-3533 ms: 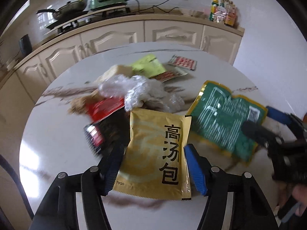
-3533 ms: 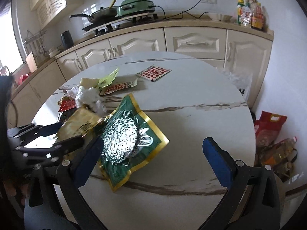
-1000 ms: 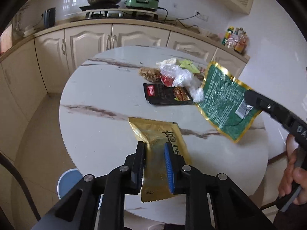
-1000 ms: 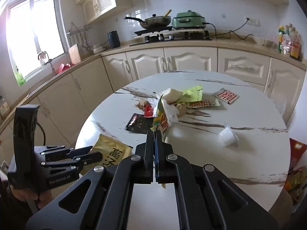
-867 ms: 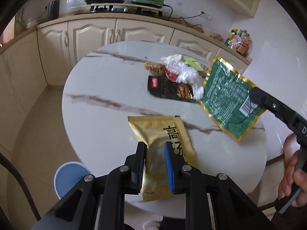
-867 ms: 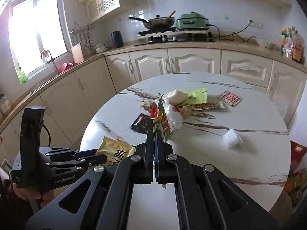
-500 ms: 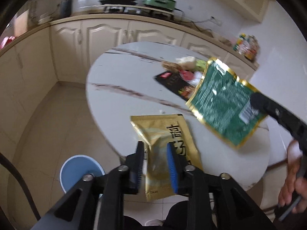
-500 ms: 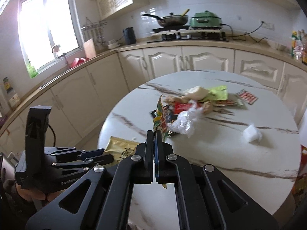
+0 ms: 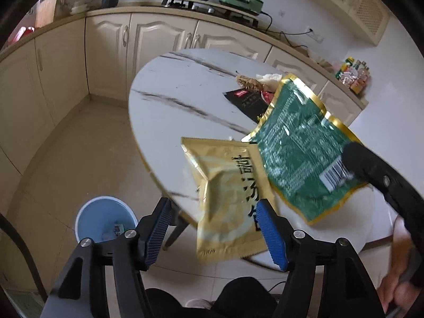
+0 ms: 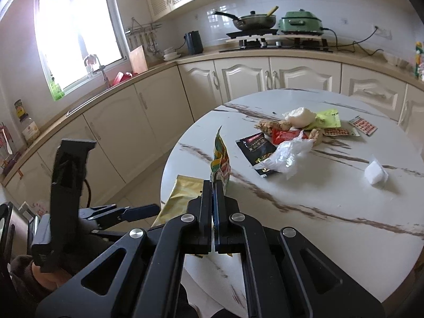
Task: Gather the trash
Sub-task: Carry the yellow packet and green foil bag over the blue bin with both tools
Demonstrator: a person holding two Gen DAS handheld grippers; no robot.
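Table (image 9: 185, 100) is sitting round and marble-veined in front of cream cabinets (image 10: 251, 79).

Green bag (image 9: 299, 145) is hanging in the air over the near table edge, gold rim showing, barcode corner pinched by the right gripper (image 10: 214, 185). From the right wrist view that bag is edge-on, rising from between the jaws, which are clamped together on it.

Gold packet (image 9: 230, 198) is just below and partly behind the green bag, tilted, sitting between the left gripper (image 9: 214, 228) fingers. Left jaws are opening; the packet is between them, its edge lying against the right blue pad (image 9: 270, 235), left pad clear of it. Cannot tell if the packet is resting on anything.

Blue bin (image 9: 104, 222) is standing on the floor below and left of the packet, beside the table edge, some scraps inside.

Remaining trash is piling mid-table: black packet (image 10: 258, 151), clear plastic wrap (image 10: 288, 156) overlapping it, red wrapper (image 10: 285, 135), lime packet (image 10: 327, 118), white tissue (image 10: 375, 173) apart on the right.
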